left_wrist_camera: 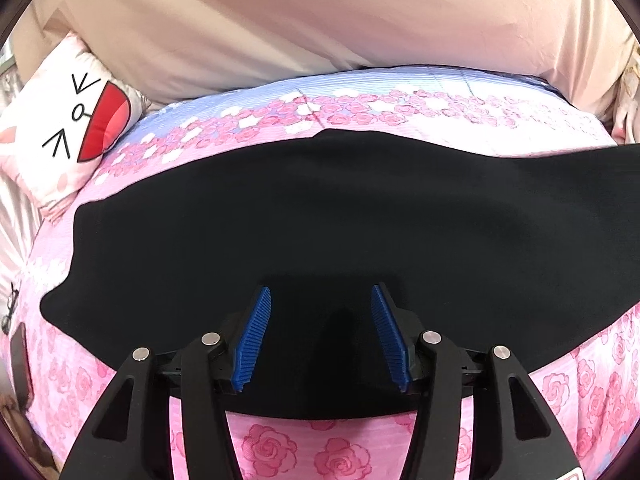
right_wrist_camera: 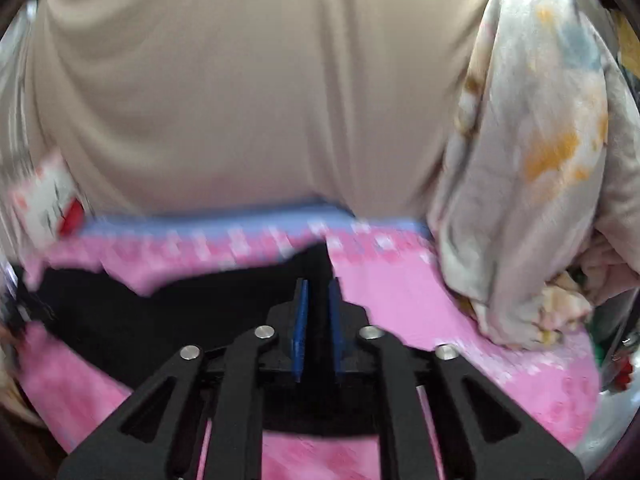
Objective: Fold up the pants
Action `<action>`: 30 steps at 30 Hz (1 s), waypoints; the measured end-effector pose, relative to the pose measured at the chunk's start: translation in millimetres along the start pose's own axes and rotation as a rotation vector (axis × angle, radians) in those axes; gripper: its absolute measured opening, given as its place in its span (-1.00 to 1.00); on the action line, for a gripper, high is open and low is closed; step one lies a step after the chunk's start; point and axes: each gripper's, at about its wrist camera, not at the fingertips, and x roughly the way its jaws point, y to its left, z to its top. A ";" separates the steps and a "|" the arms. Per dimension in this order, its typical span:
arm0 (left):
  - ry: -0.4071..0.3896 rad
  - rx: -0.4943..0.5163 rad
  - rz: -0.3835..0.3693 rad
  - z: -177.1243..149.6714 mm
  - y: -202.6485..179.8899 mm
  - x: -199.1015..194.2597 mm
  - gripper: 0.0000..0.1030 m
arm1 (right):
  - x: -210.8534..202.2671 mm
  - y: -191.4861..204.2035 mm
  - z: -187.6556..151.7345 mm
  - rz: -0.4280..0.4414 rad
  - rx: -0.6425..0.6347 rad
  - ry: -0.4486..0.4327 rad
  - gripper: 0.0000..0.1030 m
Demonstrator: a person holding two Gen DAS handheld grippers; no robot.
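The black pants (left_wrist_camera: pixel 320 216) lie flat across the pink rose-print bedspread (left_wrist_camera: pixel 120 376) in the left wrist view. My left gripper (left_wrist_camera: pixel 321 294) is open, its blue pads (left_wrist_camera: pixel 256 336) hovering over the near part of the pants and holding nothing. In the blurred right wrist view, my right gripper (right_wrist_camera: pixel 318 284) is shut on an end of the pants (right_wrist_camera: pixel 160 320); black cloth stands between the blue pads (right_wrist_camera: pixel 300 328) and trails off to the left over the bedspread (right_wrist_camera: pixel 420 304).
A beige curtain (left_wrist_camera: pixel 320 20) hangs behind the bed. A white cartoon-face pillow (left_wrist_camera: pixel 64 124) lies at the far left. A pale printed blanket (right_wrist_camera: pixel 532 160) is bunched at the right. A dark flat object (left_wrist_camera: pixel 20 360) lies at the bed's left edge.
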 end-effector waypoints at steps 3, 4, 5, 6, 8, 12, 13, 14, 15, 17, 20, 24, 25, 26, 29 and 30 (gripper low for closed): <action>0.021 -0.017 -0.007 -3.9 3.0 6.6 -0.01 | 42.2 -45.7 -67.4 -0.154 0.141 0.237 0.12; 0.030 -0.016 -0.007 -5.4 2.8 8.7 -0.01 | 40.5 -51.0 -77.4 -0.150 0.178 0.238 0.12; 0.040 -0.010 -0.006 -6.0 1.6 11.3 -0.01 | 32.3 -54.5 -86.6 -0.113 0.233 0.209 0.12; 0.042 -0.003 -0.002 -6.4 0.1 12.7 -0.01 | 22.3 -53.7 -88.0 -0.080 0.260 0.171 0.12; 0.038 0.006 0.000 -3.6 -3.7 13.5 -0.01 | 9.9 -45.7 -77.9 -0.048 0.259 0.128 0.15; 0.035 0.011 -0.031 3.2 -11.0 13.8 -0.01 | 31.0 -18.6 -28.2 0.004 0.186 0.115 0.53; 0.028 0.016 -0.036 4.6 -14.8 12.2 -0.01 | 44.4 -15.0 -24.0 0.011 0.169 0.132 0.52; 0.023 0.017 -0.041 5.4 -17.4 10.6 -0.01 | 60.8 -9.0 -18.3 0.011 0.151 0.164 0.52; 0.019 0.019 -0.047 5.4 -19.5 8.8 -0.01 | 76.4 -3.9 -17.0 0.005 0.127 0.205 0.39; 0.011 0.025 -0.056 4.5 -22.4 3.5 -0.01 | 104.3 14.3 -21.8 -0.010 0.055 0.301 0.05; 0.006 0.051 -0.076 5.5 -27.0 -2.6 -0.01 | 106.9 37.6 -25.5 -0.058 -0.060 0.283 -0.53; -0.036 0.128 -0.120 24.5 -55.6 -7.9 -0.01 | 78.9 29.8 10.1 -0.130 -0.060 0.107 -0.73; -0.057 0.142 -0.146 34.2 -69.8 -9.3 -0.01 | 73.2 27.5 19.8 -0.130 -0.062 0.068 -0.73; -0.068 0.148 -0.165 39.3 -78.4 -10.1 -0.01 | 74.2 27.0 27.2 -0.142 -0.083 0.042 -0.73; -0.101 0.182 -0.235 50.3 -115.4 -10.9 0.12 | 115.7 14.8 19.8 -0.152 -0.106 0.166 -0.66; -0.107 0.203 -0.238 49.7 -126.4 -9.2 0.13 | 137.9 9.8 6.8 -0.164 -0.107 0.256 -0.60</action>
